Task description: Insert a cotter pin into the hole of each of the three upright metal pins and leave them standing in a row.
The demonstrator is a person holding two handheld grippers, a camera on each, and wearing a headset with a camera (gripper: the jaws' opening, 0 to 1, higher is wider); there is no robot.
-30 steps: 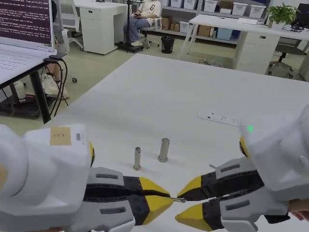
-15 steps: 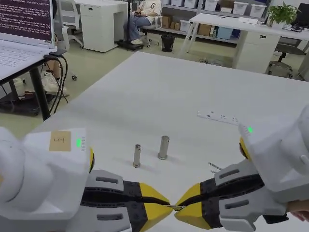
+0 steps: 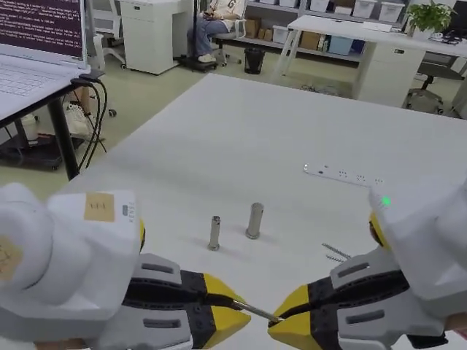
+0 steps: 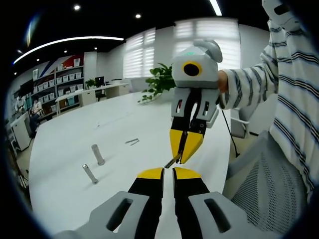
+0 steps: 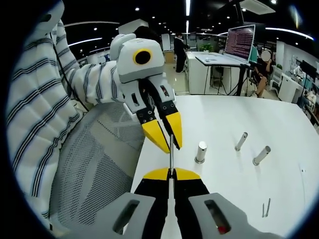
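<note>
White desk (image 3: 241, 131): left gripper (image 3: 237, 310), right gripper (image 3: 281, 321) both pinch one cotter pin (image 3: 257, 312) lengthwise; upright metal pins (image 3: 254, 220) stand ahead.

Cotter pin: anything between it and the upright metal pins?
Nothing visible. The cotter pin is held between the left gripper and right gripper, and only bare table lies between it and the nearest metal pin. The spare cotter pins lie off to the side.

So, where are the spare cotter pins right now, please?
Head view: the spare cotter pins lie on the table, right of the taller metal pin, just beyond the right gripper.
</note>
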